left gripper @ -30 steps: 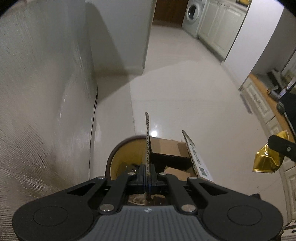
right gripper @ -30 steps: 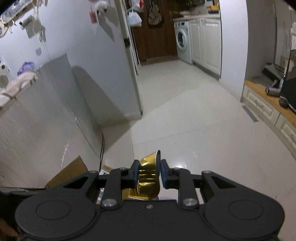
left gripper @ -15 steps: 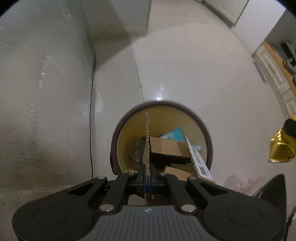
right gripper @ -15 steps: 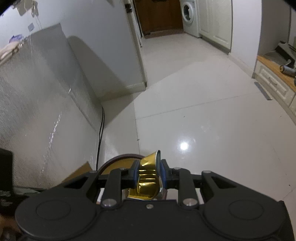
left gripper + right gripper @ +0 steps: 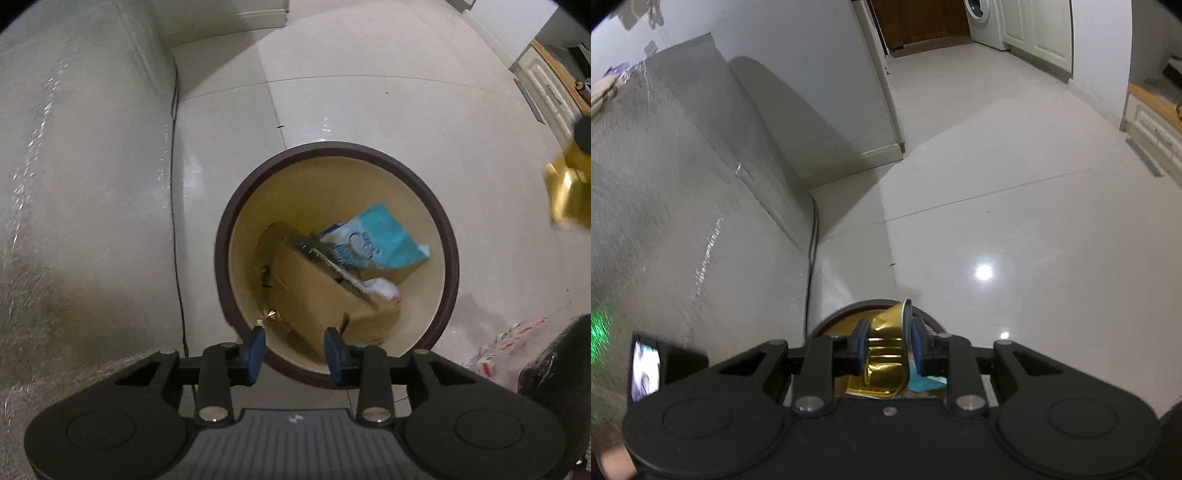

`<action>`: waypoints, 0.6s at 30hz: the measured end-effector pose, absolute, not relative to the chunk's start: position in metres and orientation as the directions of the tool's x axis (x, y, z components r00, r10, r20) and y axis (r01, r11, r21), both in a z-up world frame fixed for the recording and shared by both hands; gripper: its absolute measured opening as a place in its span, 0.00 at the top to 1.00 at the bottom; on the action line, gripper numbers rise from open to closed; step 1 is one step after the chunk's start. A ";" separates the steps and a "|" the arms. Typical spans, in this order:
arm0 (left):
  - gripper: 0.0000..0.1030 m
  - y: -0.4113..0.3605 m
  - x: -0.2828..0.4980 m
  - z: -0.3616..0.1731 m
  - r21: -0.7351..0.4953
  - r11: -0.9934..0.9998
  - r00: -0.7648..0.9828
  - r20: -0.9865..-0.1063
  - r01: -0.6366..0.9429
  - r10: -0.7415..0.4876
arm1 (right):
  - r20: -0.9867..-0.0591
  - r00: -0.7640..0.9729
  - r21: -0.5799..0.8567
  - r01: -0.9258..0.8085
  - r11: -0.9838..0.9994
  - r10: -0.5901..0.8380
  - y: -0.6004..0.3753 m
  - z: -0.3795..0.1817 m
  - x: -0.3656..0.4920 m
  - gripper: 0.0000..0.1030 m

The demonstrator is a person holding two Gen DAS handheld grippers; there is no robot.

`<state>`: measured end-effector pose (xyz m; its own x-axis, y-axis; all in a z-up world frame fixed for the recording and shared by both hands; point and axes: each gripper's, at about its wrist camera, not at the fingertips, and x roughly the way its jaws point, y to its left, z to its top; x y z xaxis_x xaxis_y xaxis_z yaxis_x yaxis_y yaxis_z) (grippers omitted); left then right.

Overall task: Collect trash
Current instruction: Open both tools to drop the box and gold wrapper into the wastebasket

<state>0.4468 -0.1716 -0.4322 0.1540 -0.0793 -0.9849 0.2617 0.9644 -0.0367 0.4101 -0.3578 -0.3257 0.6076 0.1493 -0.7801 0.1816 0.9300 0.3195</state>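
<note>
A round bin (image 5: 448, 258) with a dark brown rim and cream inside stands on the floor. A cardboard box (image 5: 314, 291) lies in it on a blue packet (image 5: 376, 240). My left gripper (image 5: 294, 349) points straight down over the bin's near rim. Its jaws are opening and nothing is between them. My right gripper (image 5: 888, 345) is shut on a crumpled gold foil cup (image 5: 886, 354) just over the bin's rim (image 5: 849, 308). In the left wrist view the gold foil cup (image 5: 569, 199) shows at the right edge, beside the bin.
A silvery foil-covered surface (image 5: 81, 206) rises to the left, with a black cable (image 5: 177, 229) along its foot. A red-and-white plastic wrapper (image 5: 502, 350) and a dark object (image 5: 554, 362) lie on the floor right of the bin. Low cabinets (image 5: 1156, 125) stand at the far right.
My left gripper sank over the bin, opened and let the cardboard box drop into it. My right gripper came lower and nearer the bin, still holding the gold cup.
</note>
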 end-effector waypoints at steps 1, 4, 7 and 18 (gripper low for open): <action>0.60 -0.168 0.445 -0.431 -0.038 0.967 0.158 -0.984 0.251 -0.080 | -0.777 0.610 0.333 0.186 0.924 0.157 -0.356 -0.327 0.414 0.76; 0.52 -0.164 0.438 -0.423 -0.035 0.972 0.174 -0.982 0.232 -0.077 | -0.758 0.625 0.378 0.187 0.907 0.187 -0.351 -0.331 0.425 0.75; 0.39 -0.162 0.430 -0.413 -0.022 0.971 0.198 -0.978 0.239 -0.070 | -0.730 0.641 0.444 0.183 0.877 0.236 -0.344 -0.335 0.433 0.49; 0.14 -0.161 0.417 -0.389 -0.007 0.970 0.239 -0.969 0.245 -0.067 | -0.790 0.570 0.366 0.146 0.919 0.224 -0.338 -0.341 0.414 0.24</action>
<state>0.4173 -0.1607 -0.3888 0.2387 -0.0670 -0.9688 0.2448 0.9696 -0.0067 0.4143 -0.3384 -0.3408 0.5701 0.2245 -0.7903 0.1457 0.9191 0.3662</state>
